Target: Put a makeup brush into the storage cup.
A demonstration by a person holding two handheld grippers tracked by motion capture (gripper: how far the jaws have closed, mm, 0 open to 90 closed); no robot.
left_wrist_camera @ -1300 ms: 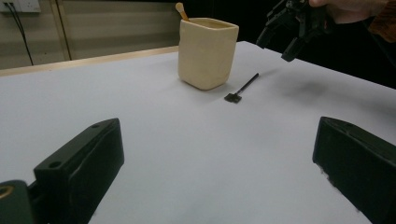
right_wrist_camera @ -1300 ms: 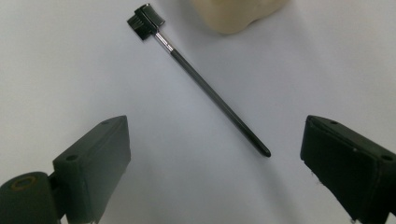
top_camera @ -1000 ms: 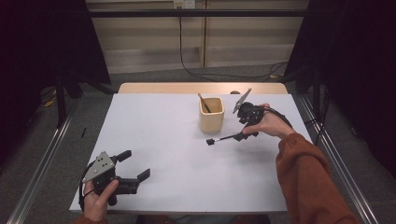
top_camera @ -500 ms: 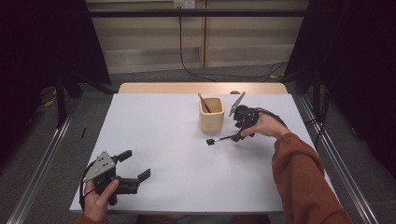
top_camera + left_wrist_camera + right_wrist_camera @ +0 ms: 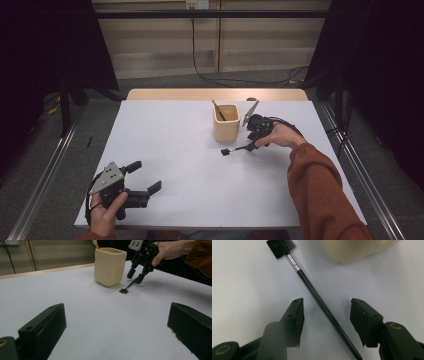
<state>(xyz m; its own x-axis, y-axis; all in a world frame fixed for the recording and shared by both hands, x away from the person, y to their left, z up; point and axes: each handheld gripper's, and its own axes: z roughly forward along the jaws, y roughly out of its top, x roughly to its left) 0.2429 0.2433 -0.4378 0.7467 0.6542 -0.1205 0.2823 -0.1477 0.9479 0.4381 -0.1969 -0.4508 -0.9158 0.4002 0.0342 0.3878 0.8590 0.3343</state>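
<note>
A: Where's the thin black brush with the small comb head (image 5: 281, 247)?

B: Flat on the white bench top (image 5: 165, 150), toward its far right corner, just beside the cream square cup (image 5: 226, 122). The right gripper (image 5: 256, 135) straddles its handle; the jaws have just been closing, the handle lies between them, but the pads aren't pressing yet.

A: How will it handle?

B: Light, stiff and slick, I'd judge. Pinch mid-handle, squarely, or it may roll away.

A: And the cup?

B: Upright, with a wooden-handled stick (image 5: 218, 109) leaning inside.

A: The left gripper (image 5: 142, 186)?

B: Wide apart and holding nothing, near the bench's near left corner.
</note>
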